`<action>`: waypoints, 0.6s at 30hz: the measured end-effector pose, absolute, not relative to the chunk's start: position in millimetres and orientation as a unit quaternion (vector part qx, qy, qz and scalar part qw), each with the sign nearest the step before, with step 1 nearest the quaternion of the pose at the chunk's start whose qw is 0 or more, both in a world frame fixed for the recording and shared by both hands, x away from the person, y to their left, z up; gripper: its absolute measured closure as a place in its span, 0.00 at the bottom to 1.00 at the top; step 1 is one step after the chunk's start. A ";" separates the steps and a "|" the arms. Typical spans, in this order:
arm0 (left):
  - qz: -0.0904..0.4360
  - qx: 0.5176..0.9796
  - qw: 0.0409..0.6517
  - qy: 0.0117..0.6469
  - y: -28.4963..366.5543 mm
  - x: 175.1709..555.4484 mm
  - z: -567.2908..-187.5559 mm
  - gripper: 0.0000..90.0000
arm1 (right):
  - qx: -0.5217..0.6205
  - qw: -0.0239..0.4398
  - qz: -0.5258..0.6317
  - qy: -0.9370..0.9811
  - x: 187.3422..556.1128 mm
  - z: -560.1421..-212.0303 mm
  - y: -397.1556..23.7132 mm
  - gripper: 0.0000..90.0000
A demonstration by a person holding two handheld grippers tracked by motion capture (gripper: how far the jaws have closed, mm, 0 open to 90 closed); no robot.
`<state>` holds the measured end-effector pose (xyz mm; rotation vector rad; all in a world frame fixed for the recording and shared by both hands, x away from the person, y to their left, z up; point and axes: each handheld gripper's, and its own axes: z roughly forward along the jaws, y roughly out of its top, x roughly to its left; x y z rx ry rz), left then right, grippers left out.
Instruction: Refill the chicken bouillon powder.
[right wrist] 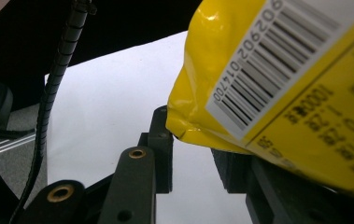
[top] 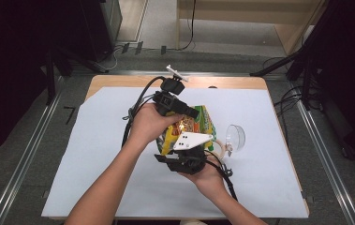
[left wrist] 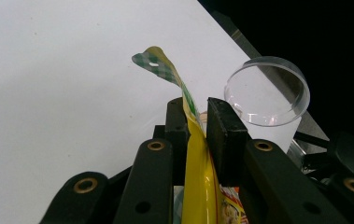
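A yellow and green snack bag (top: 198,123) hangs between my two grippers over the middle of the table. My left gripper (top: 193,113) comes in from the left and is shut on the bag's top seam (left wrist: 195,121). The seam's checked end with the hang hole (left wrist: 155,64) sticks out past the pads. My right gripper (top: 188,146) sits just below the bag, nearer the person. In the right gripper view the bag's barcoded corner (right wrist: 258,70) lies across the right gripper's tips (right wrist: 191,135), touching one jaw and hiding the other's tip. I cannot tell whether the pads press it.
A clear plastic cup (top: 235,137) lies on its side on the white sheet (top: 109,154), just right of the bag; its open mouth (left wrist: 268,91) faces the left gripper's camera. A pale ring (top: 220,150) lies beside it. Cables trail from both grippers.
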<state>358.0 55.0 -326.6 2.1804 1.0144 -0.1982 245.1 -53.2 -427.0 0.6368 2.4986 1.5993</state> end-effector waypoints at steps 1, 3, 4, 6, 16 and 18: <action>-0.077 0.844 0.356 0.393 55.0 358.0 -326.6 0.88 | 0.210 0.054 0.526 0.822 245.1 -427.0 -53.2 0.79; -0.077 0.844 0.357 0.393 54.7 357.9 -326.4 0.88 | 0.212 0.053 0.526 0.822 244.9 -426.5 -53.4 0.79; -0.077 0.844 0.356 0.394 54.6 358.1 -326.4 0.88 | 0.213 0.051 0.526 0.822 244.6 -426.3 -53.3 0.79; -0.078 0.844 0.354 0.395 54.4 358.3 -326.2 0.88 | 0.216 0.049 0.526 0.821 244.5 -426.1 -53.3 0.79; -0.083 0.846 0.348 0.395 52.8 359.6 -327.3 0.88 | 0.218 0.044 0.529 0.819 243.9 -425.5 -52.9 0.79; -0.081 0.846 0.350 0.393 52.9 359.1 -327.7 0.88 | 0.216 0.046 0.528 0.820 244.3 -426.0 -52.9 0.79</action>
